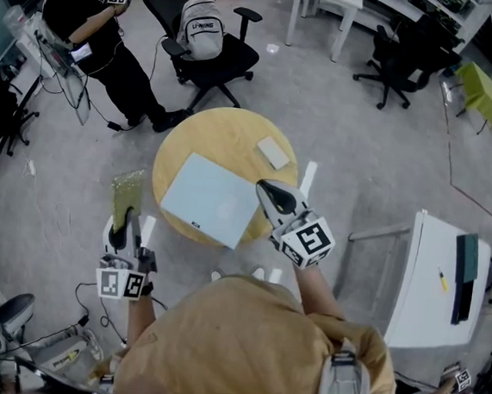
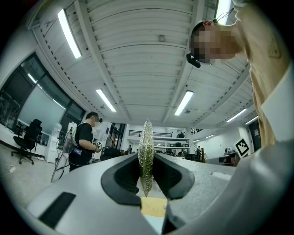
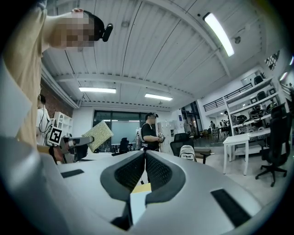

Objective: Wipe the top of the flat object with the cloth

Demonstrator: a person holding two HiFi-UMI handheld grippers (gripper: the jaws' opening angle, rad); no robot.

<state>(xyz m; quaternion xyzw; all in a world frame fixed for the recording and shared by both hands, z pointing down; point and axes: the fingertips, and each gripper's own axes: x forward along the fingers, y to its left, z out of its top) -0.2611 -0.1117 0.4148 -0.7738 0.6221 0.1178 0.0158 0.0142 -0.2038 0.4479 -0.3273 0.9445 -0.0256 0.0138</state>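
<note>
Between the jaws of the left gripper point(image 2: 146, 178) a yellow-green, nubbly cloth point(image 2: 146, 151) is pinched upright, clear of the round wooden table point(image 1: 201, 141). The flat object point(image 1: 211, 199), a pale blue-grey board, smooth and bare, lies on that table ahead and to the right of those jaws. The right gripper point(image 3: 143, 173) has its jaws closed on nothing, by the board's right corner. Wiping looks not yet begun: the cloth has to come down onto the board.

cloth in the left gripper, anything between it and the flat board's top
Nothing visible. The cloth, clamped in the left gripper, is left of the table; the top of the flat board is bare, with the right gripper over its right edge.
</note>
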